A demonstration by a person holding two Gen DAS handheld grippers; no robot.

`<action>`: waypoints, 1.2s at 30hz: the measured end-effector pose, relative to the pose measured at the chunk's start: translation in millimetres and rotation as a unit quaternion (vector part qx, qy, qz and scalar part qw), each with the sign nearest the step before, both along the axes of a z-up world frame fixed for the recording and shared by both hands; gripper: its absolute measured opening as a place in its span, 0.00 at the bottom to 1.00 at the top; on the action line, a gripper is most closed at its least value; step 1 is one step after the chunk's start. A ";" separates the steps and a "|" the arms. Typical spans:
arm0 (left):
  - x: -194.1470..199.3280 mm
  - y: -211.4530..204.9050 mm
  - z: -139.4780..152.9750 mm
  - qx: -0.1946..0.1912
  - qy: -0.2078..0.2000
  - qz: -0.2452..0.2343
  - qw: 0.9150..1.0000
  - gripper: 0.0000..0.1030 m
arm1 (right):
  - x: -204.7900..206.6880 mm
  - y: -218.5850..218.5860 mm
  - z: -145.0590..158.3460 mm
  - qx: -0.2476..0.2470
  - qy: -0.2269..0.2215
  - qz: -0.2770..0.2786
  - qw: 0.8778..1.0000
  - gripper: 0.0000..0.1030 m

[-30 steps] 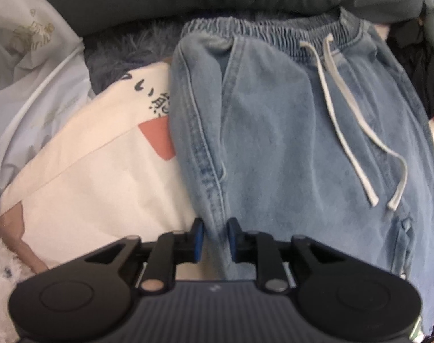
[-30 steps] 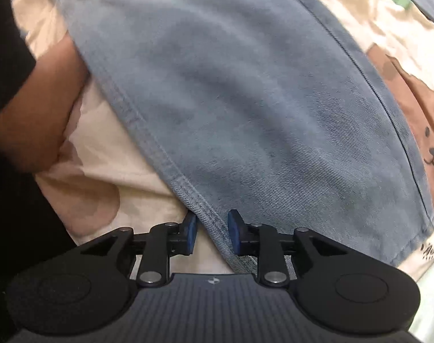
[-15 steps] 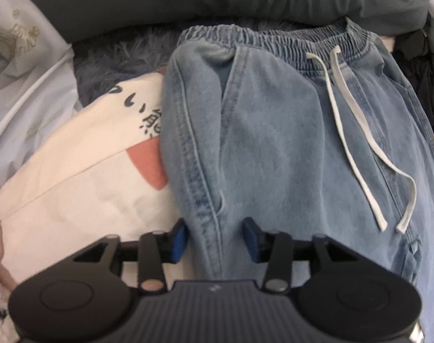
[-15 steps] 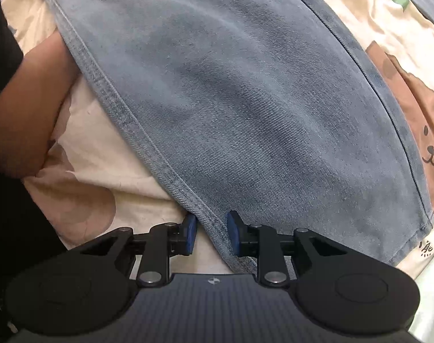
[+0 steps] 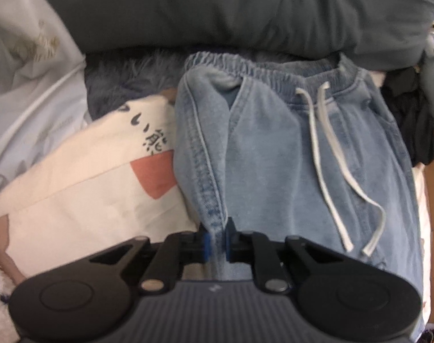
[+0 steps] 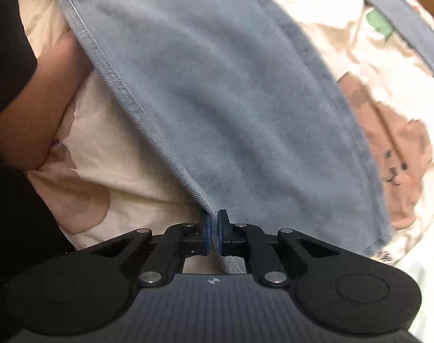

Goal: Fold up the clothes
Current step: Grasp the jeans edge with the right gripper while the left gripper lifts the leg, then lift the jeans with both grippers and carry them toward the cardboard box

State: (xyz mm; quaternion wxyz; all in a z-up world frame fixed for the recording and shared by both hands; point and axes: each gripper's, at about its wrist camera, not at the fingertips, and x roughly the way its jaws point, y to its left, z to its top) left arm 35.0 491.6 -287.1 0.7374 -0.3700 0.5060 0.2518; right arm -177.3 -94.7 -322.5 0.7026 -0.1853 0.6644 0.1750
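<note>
Light blue denim trousers (image 5: 274,154) with an elastic waistband and a white drawstring (image 5: 325,154) lie on a cream bedsheet. My left gripper (image 5: 216,243) is shut on the trousers' left side seam, below the waistband. In the right wrist view the trouser leg (image 6: 231,100) stretches away from me. My right gripper (image 6: 214,235) is shut on the leg's left seam edge. The fabric between the pads is pinched into a thin fold in both views.
A cream sheet with a bear print (image 6: 394,165) and red patch (image 5: 154,174) covers the bed. A dark grey pillow (image 5: 217,8) lies behind the waistband. A white bag (image 5: 25,65) sits at left, dark clothes (image 5: 414,125) at right. A person's forearm (image 6: 37,114) is at left.
The left gripper opened wide half a second ago and has now closed tight on the side seam. The right gripper has closed from a narrow gap onto the leg's seam edge.
</note>
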 end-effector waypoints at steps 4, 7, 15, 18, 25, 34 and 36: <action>14.6 -5.2 14.6 0.000 -0.016 -0.003 1.000 0.10 | 9.6 -23.1 26.9 -0.003 -0.027 -0.028 0.999 0.02; 28.7 -12.1 27.8 -0.001 -0.033 -0.013 0.999 0.09 | 21.8 -39.1 35.3 -0.007 -0.046 -0.036 0.998 0.02; 55.7 -26.8 59.8 -0.019 -0.074 -0.013 0.997 0.09 | 77.0 -27.3 87.5 -0.018 -0.086 -0.087 0.992 0.01; 65.3 -28.7 64.5 -0.032 -0.089 -0.011 0.995 0.08 | 87.1 -31.7 101.1 -0.019 -0.101 -0.094 0.990 0.01; 80.0 -27.2 71.6 -0.046 -0.099 -0.005 0.994 0.08 | 117.9 -32.0 140.2 -0.048 -0.132 -0.068 0.988 0.01; 97.8 -26.5 86.6 -0.064 -0.116 -0.001 0.991 0.08 | 154.3 -43.1 172.2 -0.078 -0.141 -0.031 0.987 0.01; 101.9 -27.4 91.5 -0.063 -0.118 0.000 0.991 0.08 | 161.8 -48.6 177.5 -0.078 -0.145 -0.028 0.986 0.01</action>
